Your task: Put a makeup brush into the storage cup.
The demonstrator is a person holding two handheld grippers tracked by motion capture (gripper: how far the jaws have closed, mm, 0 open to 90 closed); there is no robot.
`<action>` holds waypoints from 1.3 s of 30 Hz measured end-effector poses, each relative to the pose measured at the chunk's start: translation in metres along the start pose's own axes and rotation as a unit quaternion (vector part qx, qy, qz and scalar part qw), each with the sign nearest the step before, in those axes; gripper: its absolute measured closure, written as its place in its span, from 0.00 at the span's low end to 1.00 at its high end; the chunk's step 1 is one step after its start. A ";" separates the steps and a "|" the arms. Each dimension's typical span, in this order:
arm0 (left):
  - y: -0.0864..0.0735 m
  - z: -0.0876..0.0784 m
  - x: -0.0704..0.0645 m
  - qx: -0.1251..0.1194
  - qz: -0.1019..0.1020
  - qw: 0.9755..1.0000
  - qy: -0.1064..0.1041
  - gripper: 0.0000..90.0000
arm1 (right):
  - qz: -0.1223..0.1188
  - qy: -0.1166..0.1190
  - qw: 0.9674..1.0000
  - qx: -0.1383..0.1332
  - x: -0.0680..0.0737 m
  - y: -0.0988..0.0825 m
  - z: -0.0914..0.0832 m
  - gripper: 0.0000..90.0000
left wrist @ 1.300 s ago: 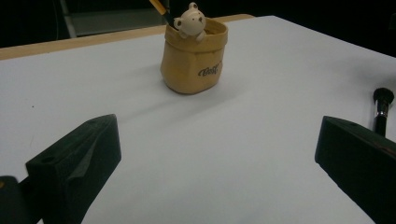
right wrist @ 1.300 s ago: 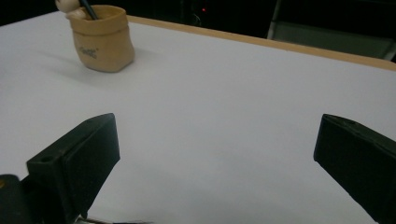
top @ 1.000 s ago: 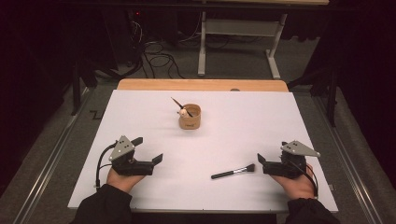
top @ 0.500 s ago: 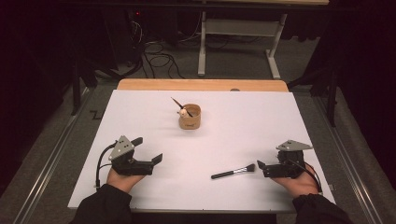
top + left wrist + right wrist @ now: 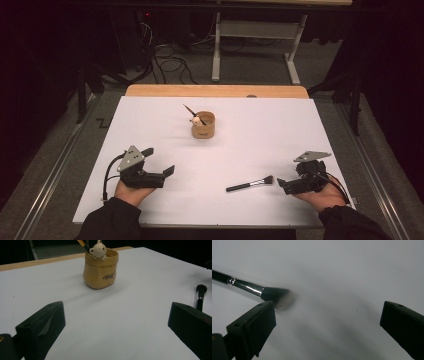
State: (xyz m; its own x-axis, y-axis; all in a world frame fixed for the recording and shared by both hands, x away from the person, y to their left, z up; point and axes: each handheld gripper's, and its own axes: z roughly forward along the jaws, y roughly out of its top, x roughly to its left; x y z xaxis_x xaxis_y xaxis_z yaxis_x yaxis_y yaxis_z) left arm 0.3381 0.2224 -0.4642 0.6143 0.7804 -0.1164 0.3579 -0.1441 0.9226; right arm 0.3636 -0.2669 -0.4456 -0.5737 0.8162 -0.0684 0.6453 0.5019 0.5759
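Note:
A black-handled makeup brush (image 5: 250, 184) lies on the white table (image 5: 260, 140) at the front right, bristles toward my right gripper (image 5: 289, 176). That gripper is open, and in the right gripper view the bristles (image 5: 282, 297) lie just beyond its left jaw. A tan pouch-shaped cup (image 5: 203, 126) stands at centre back with a small bear figure (image 5: 197, 120) on its rim and a thin stick (image 5: 189, 110) leaning out. My left gripper (image 5: 159, 161) rests open at the front left, pointed at the cup (image 5: 101, 271).
A wooden strip (image 5: 215, 91) runs along the table's far edge. Beyond it are a desk frame (image 5: 255, 50) and cables (image 5: 170, 65) on the floor. The brush's handle end (image 5: 200, 293) shows at the right in the left gripper view.
My right gripper has slid toward the near edge and slightly left, closing in on the brush's bristles. The left gripper, brush and cup have stayed put.

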 end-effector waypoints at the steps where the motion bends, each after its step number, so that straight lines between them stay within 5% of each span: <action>1: 0.000 0.000 0.000 0.002 0.000 1.000 0.000 0.02 | -0.001 -0.001 1.000 0.002 0.001 0.001 -0.001 0.01; 18: 0.000 0.000 0.000 0.004 0.003 1.000 -0.001 0.02 | -0.044 0.013 0.996 0.079 0.014 0.010 -0.004 0.01; 31: 0.000 -0.001 0.000 0.003 0.002 1.000 0.000 0.02 | -0.081 0.031 0.987 0.133 0.021 0.022 0.003 0.02; 39: 0.000 -0.001 0.001 0.003 0.003 1.000 -0.001 0.02 | -0.096 0.044 0.985 0.140 0.030 0.030 0.010 0.02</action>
State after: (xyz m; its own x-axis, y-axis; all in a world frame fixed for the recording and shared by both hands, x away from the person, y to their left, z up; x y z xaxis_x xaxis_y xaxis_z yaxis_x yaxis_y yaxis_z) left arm 0.3377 0.2236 -0.4642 0.6176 0.7785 -0.1120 0.3585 -0.1519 0.9211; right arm 0.3713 -0.2246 -0.4388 -0.7320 0.6770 -0.0759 0.6277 0.7136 0.3111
